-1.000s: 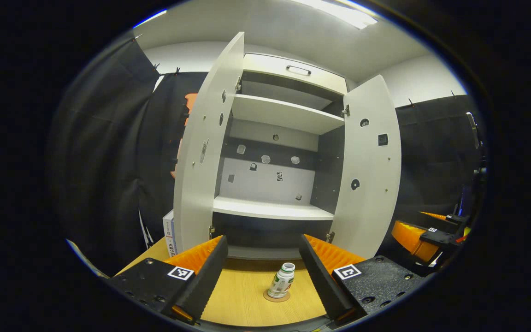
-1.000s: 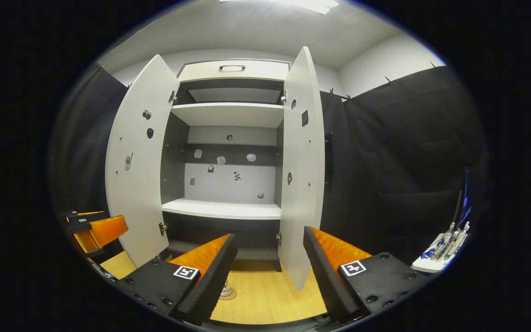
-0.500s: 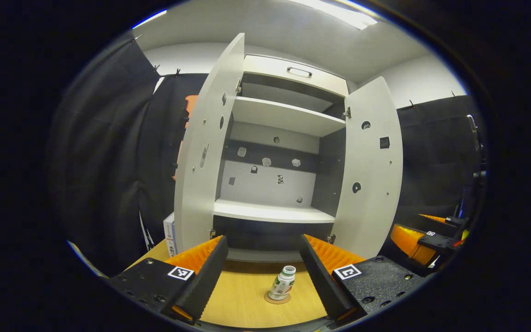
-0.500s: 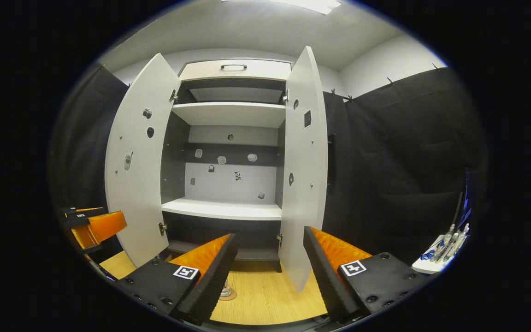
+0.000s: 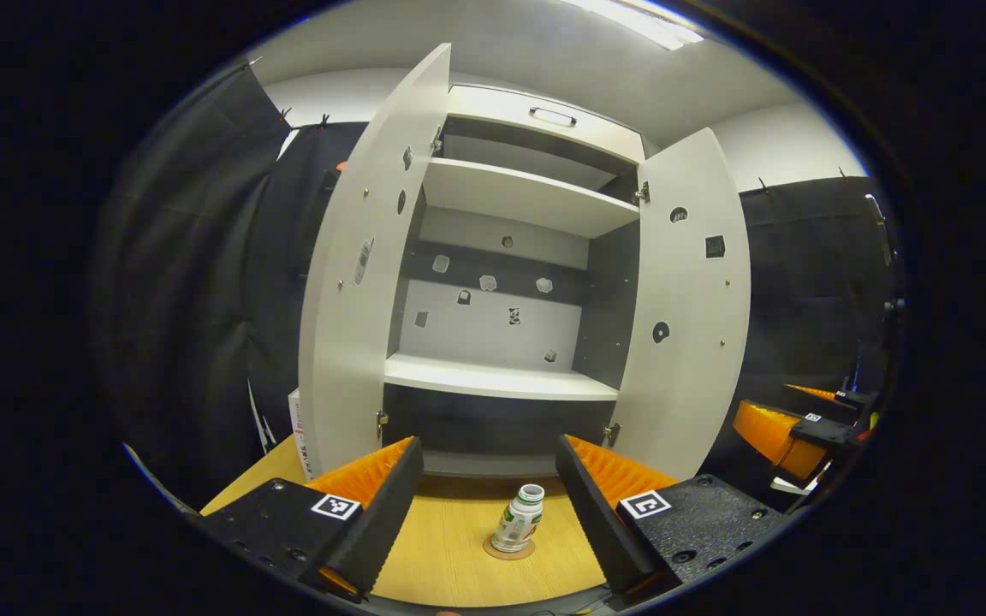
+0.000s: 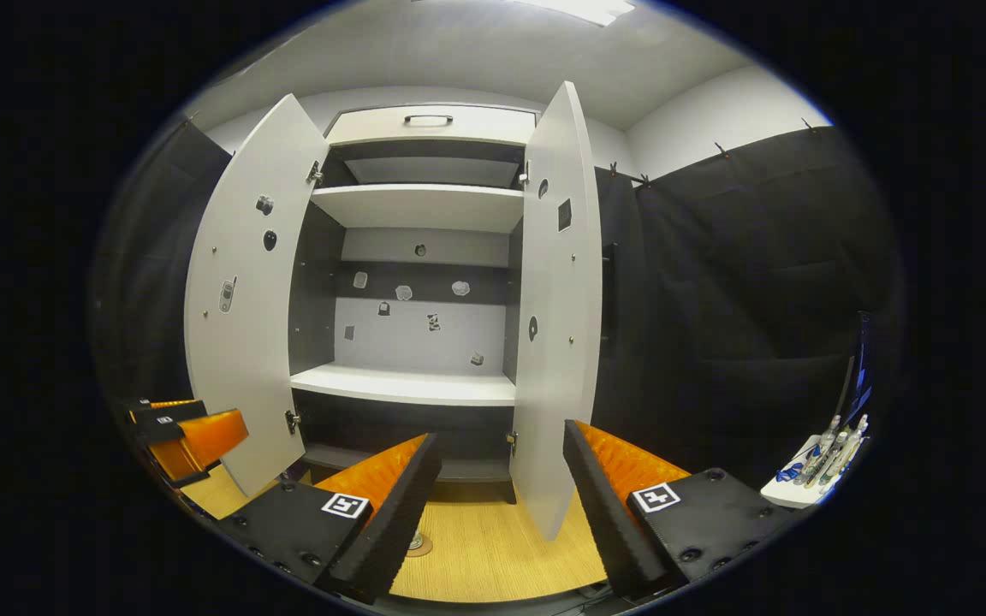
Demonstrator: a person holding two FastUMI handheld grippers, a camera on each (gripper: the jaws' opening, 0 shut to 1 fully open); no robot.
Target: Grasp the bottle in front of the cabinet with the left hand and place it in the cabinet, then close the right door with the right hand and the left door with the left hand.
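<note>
Between the left tool [image 5: 486, 505]'s spread fingers, the bottle [image 5: 519, 518] stands untouched

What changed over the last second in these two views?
The left gripper eased toward the cabinet, which looms larger; the bottle sits a little higher between its open jaws. The right gripper crept forward slightly. Nothing was grasped; the bottle stands on its coaster, both doors open.
</note>
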